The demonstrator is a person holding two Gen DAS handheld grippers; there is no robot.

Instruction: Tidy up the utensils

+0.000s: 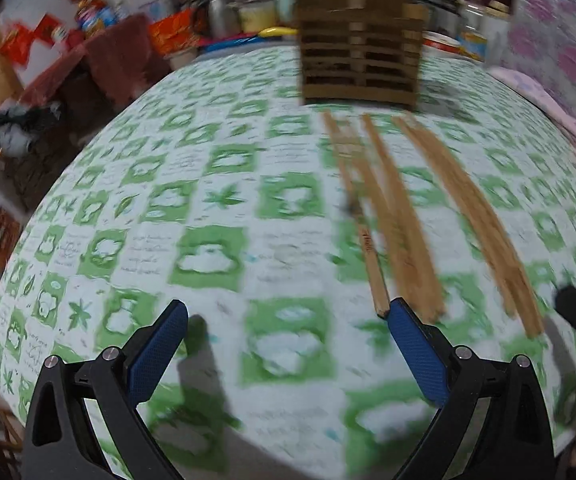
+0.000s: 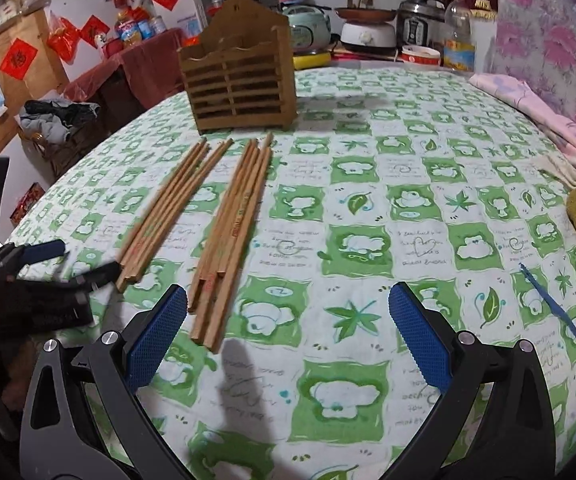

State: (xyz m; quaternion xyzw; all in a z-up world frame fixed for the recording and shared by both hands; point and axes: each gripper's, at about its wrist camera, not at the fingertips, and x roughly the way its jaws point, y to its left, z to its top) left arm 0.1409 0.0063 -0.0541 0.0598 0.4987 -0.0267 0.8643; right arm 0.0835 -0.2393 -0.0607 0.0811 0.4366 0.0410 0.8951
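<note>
My right wrist cam is sharp; left wrist cam is smeared w/ blur, so I read detail from the right. Right view shows two loose bundles of chopsticks: left bundle and right bundle, lying flat on the bench, thin ends toward the wooden holder, which stands upright just beyond them. The bundles lie side by side w/ a gap between. Left view gives the same sticks off to its right, the holder up top, markings unreadable. Only the right view shows the left tongs from outside: dark, blue-tipped, fingers apart, near the butt ends of the left bundle; can't tell if touching. Left tongs in own view: wide apart, nothing between, right pad just by one stick's end. Right tongs spread wide, empty, left pad just beside the right bundle. Beyond bench: rice cooker, bottle, pink cloth at bench's right edge.
</note>
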